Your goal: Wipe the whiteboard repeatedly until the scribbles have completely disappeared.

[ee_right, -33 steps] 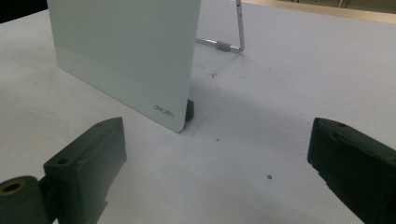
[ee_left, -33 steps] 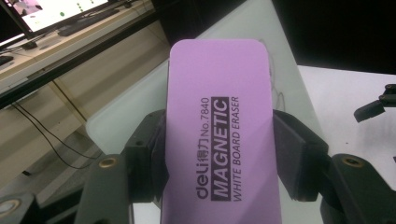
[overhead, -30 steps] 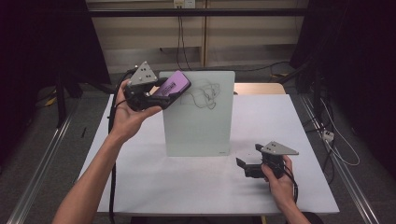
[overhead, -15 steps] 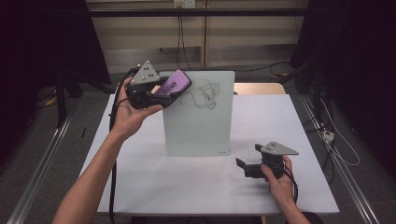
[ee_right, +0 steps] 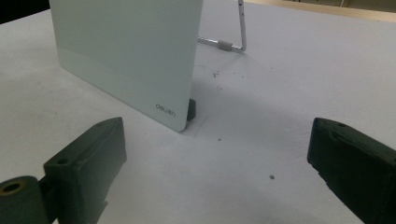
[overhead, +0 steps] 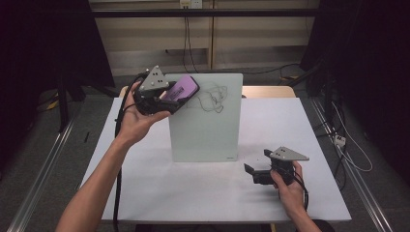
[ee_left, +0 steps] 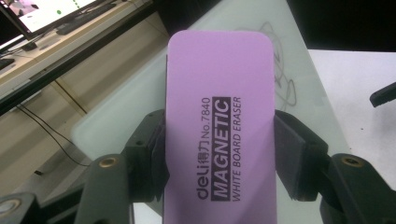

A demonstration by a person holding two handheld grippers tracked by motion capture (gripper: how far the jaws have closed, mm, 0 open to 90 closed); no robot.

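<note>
I see a white rectangular surface (overhead: 145,183) with a matte top and a few small dark specks near its middle. A pale green glass whiteboard (overhead: 205,121) stands upright on it, propped on a thin metal wire stand (ee_right: 236,32). My right tool (overhead: 258,172) rests low on the surface, just beside the board's lower right corner.

Left forearm enters at lower left of the high view and rises toward upper left; left hand (overhead: 133,121) is raised with palm up, carrying the left gripper (overhead: 167,99), jaws clamped on a load. Right hand (overhead: 286,186), at lower right, rests low; right gripper (overhead: 256,173) points frame-left, jaws spread wide.
</note>
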